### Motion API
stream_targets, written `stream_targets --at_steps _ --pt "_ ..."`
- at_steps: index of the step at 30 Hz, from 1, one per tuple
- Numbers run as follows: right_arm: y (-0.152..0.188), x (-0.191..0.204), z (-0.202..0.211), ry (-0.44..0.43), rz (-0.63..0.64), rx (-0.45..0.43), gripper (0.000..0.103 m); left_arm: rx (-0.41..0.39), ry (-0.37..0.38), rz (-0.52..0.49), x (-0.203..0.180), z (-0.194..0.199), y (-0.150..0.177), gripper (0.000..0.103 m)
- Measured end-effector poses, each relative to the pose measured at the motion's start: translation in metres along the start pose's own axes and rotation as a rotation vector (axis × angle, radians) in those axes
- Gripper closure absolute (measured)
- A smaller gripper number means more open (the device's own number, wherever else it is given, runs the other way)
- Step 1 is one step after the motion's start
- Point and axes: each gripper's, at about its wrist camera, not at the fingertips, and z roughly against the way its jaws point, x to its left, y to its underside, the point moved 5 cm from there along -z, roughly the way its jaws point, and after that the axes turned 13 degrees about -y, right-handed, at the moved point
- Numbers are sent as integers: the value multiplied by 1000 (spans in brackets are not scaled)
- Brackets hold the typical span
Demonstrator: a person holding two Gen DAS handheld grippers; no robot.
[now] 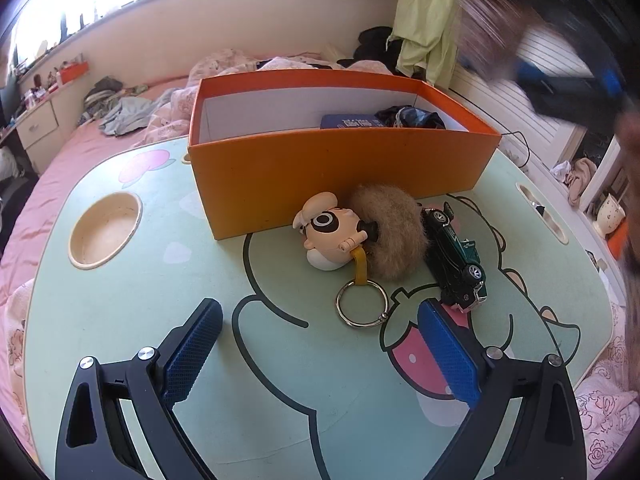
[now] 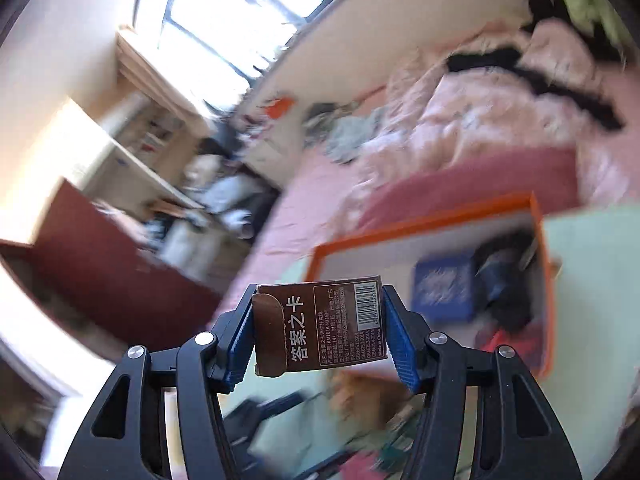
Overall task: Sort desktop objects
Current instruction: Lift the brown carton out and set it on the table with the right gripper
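My right gripper (image 2: 322, 330) is shut on a brown card box (image 2: 320, 326) with a barcode, held in the air above the table; its blue pads press both short sides. Beyond it lies the orange box (image 2: 424, 222), open-topped, with a blue box (image 2: 444, 288) and dark cloth inside. In the left wrist view my left gripper (image 1: 320, 354) stands open low over the table, nothing between its fingers. Ahead of it lie a cartoon-head keychain (image 1: 330, 236) with a metal ring, a tan fur pompom (image 1: 390, 232) and a green toy car (image 1: 454, 254), all against the orange box (image 1: 340, 172). The right gripper (image 1: 560, 68) shows as a blur at upper right.
The pale green lap table (image 1: 160, 280) has a round cup recess (image 1: 105, 229) at left and a slot at right. It stands on a bed with pink bedding (image 1: 52, 168) and scattered clothes. A desk and shelves stand by the window.
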Motion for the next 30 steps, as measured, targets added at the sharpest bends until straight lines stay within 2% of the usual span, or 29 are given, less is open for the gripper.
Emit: stream_targets --at_steps 3,7,8,12,17,19,21,22,25,28,30 --pt "28 -2 16 74 40 1 44 0 -1 1 0 0 0 5" --pt "61 -28 36 58 -57 -6 44 0 -3 -1 2 0 2 5" --pt "67 -36 37 92 -68 -3 44 0 -3 0 1 0 2 5" --pt "82 -58 34 318 -34 36 44 0 -5 -2 2 0 2 5" --pt "83 -59 23 480 -17 32 39 -1 -1 8 4 0 3 5" --pt "84 -51 25 537 29 -17 34 -2 3 15 5 0 3 5" --pt "83 -39 31 553 78 -65 25 -1 3 22 5 1 2 5" --pt "85 -34 34 537 89 -70 24 -1 3 25 4 1 2 5" --pt "100 -32 38 500 58 2 24 -2 7 37 4 1 0 5" --pt "124 -43 38 573 42 85 24 -15 24 55 5 3 -1 5" --pt "133 -44 36 624 79 90 23 -43 53 78 7 9 -6 5"
